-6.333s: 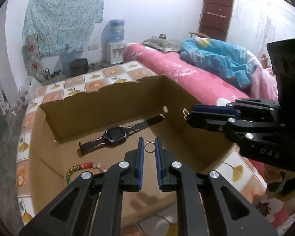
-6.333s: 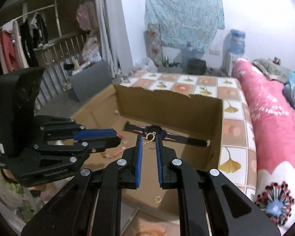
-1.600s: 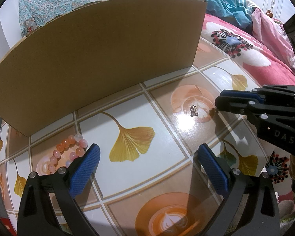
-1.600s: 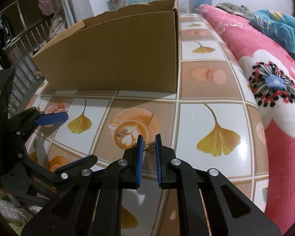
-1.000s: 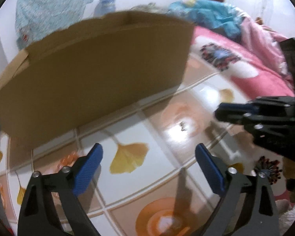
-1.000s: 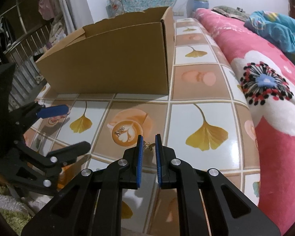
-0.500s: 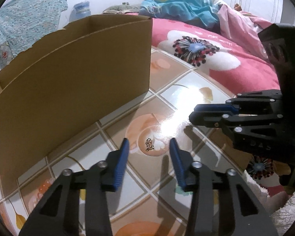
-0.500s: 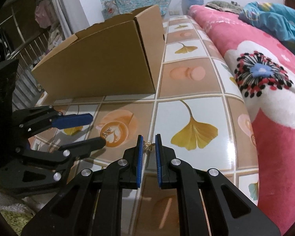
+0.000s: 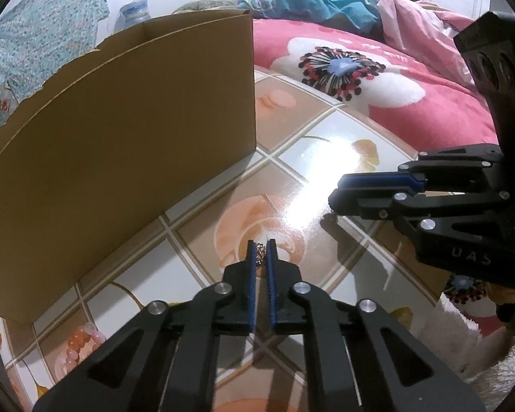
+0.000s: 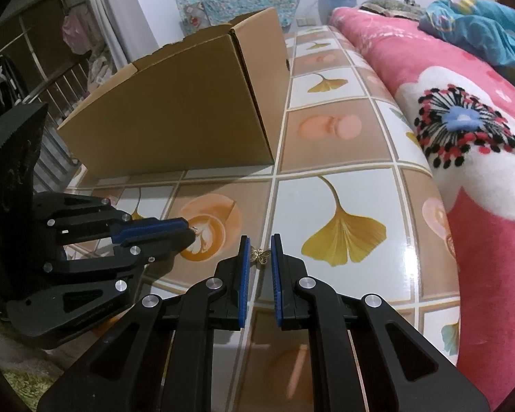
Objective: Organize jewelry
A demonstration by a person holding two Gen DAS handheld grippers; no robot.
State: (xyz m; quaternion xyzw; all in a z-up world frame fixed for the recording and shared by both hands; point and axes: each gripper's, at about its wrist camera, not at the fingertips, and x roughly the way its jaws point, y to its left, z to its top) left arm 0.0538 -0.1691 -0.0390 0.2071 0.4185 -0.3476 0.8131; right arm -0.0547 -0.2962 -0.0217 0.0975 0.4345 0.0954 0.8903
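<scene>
My left gripper (image 9: 261,247) is shut on a small gold chain piece (image 9: 260,252), low over the tiled floor (image 9: 326,144). It also shows at the left of the right wrist view (image 10: 185,230), with a bit of the metal at its tip. My right gripper (image 10: 259,253) is shut on a small gold butterfly charm (image 10: 260,254), held just above the floor. It shows at the right of the left wrist view (image 9: 336,192). The open cardboard box (image 9: 120,120) stands behind both; its inside is hidden. It is also in the right wrist view (image 10: 189,110).
A pink bead bracelet (image 9: 82,343) lies on the floor at the lower left, near the box corner. A pink flowered blanket (image 10: 480,120) runs along the right side. A fluffy white mat (image 9: 480,336) lies at the lower right.
My left gripper came down over the small gold piece on the tile and its fingers closed on it. My right gripper kept its hold on the butterfly charm and shifted slightly.
</scene>
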